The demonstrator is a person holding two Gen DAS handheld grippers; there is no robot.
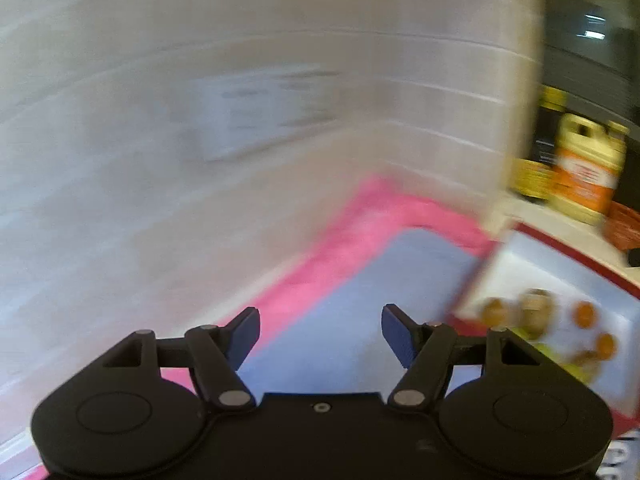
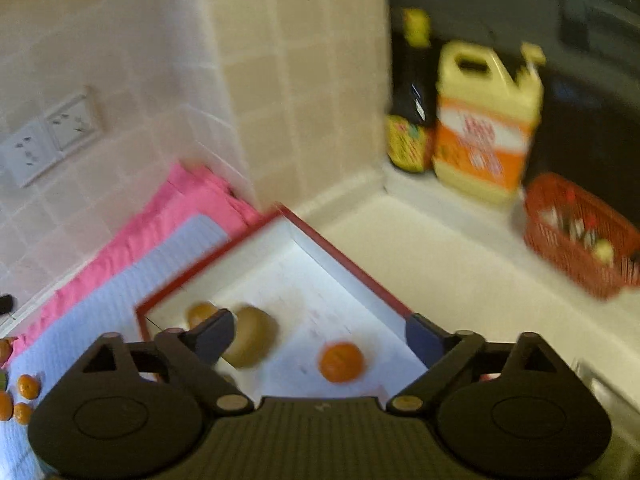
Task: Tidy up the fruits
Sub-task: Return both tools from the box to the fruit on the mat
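A white tray with a red rim [image 2: 344, 260] lies on the counter and holds a brown kiwi [image 2: 254, 340], an orange tangerine [image 2: 341, 362] and another small orange fruit [image 2: 200, 314]. My right gripper [image 2: 320, 340] is open and empty just above the tray's near side. Several small tangerines [image 2: 28, 386] lie on a pale blue cloth [image 2: 120, 300] at the left. My left gripper [image 1: 320, 332] is open and empty over the blue cloth [image 1: 360, 300]. The tray [image 1: 560, 276] with blurred fruits [image 1: 536, 312] is to its right.
A pink cloth [image 2: 168, 216] lies under the blue one along the tiled wall [image 2: 280, 80]. A yellow jug [image 2: 486, 120] and a dark bottle [image 2: 412, 92] stand in the back corner. A red mesh basket [image 2: 576, 236] is at the right. Wall sockets [image 2: 48, 136] are at the left.
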